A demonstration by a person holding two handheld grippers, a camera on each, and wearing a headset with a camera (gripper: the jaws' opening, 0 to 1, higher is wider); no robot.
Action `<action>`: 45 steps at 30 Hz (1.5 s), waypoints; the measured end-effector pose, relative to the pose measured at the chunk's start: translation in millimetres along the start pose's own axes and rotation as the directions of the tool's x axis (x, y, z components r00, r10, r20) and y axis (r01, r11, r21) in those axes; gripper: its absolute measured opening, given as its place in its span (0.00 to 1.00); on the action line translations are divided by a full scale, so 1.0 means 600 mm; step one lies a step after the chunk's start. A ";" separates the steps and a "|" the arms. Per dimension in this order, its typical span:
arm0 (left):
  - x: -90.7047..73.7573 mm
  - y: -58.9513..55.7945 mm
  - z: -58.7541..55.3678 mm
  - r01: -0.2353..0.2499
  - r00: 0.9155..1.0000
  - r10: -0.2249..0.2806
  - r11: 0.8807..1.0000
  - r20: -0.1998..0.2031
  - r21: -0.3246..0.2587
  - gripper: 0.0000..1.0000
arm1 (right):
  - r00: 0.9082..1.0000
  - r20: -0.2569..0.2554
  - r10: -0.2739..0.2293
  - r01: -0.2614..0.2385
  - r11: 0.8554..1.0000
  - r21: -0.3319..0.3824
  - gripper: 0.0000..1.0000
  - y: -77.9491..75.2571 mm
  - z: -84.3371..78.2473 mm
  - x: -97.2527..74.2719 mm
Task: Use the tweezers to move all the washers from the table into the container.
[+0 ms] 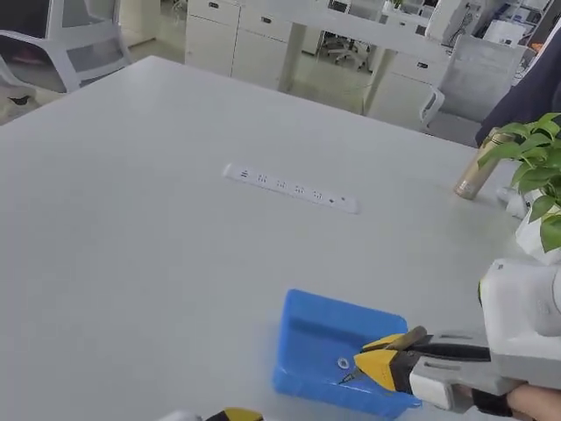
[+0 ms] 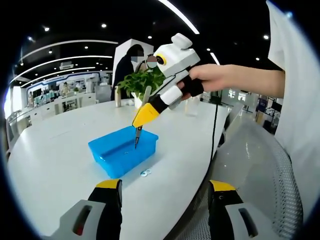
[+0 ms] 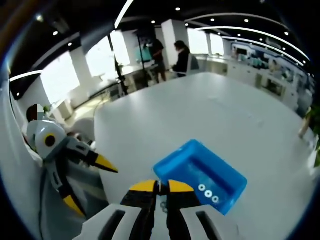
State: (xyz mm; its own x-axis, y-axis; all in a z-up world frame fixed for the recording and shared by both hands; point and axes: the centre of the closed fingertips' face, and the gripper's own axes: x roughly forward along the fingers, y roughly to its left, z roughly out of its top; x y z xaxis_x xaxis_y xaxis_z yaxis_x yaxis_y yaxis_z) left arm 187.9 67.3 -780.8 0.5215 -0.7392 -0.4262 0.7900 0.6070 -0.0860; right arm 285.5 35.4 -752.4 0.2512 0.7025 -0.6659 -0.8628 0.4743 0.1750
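Now 3 washers (image 3: 208, 193) in 1 container (image 3: 227, 172); R gripper (image 3: 159, 185) clenches tweezers (image 2: 136, 136), tips inside; L gripper (image 2: 165, 184) released

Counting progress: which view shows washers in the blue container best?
Right gripper view: three washers in a row inside the container. Head view shows one by the tweezers; left gripper view looks at its wall.

Your rectangular plastic container (image 1: 307, 338) is bright blue, the flat table (image 1: 131, 219) pale grey, the small round washers (image 3: 208, 194) silver; your white right gripper (image 3: 160, 189) has yellow-tipped black jaws
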 end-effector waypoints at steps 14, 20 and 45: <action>0.001 0.000 -0.002 0.002 1.000 -0.002 1.000 -0.008 0.001 0.69 | 0.994 -0.105 0.027 -0.028 1.000 -0.008 0.03 0.004 -0.072 0.052; 0.001 0.000 -0.003 0.001 1.000 -0.001 1.000 -0.009 0.001 0.69 | 0.993 -0.117 0.033 -0.035 0.999 -0.018 0.03 0.007 -0.077 0.063; 0.001 0.000 -0.003 0.002 1.000 -0.002 1.000 -0.012 0.002 0.69 | 0.985 -0.171 0.010 -0.031 0.992 -0.123 0.03 0.016 -0.091 0.072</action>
State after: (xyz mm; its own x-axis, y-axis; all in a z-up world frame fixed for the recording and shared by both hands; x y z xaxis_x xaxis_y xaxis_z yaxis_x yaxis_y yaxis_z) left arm 187.4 67.3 -782.7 0.5157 -0.7371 -0.4367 0.7921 0.6044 -0.0849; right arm 263.9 41.3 -819.1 0.1640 0.6056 -0.7787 -0.9174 0.3838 0.1053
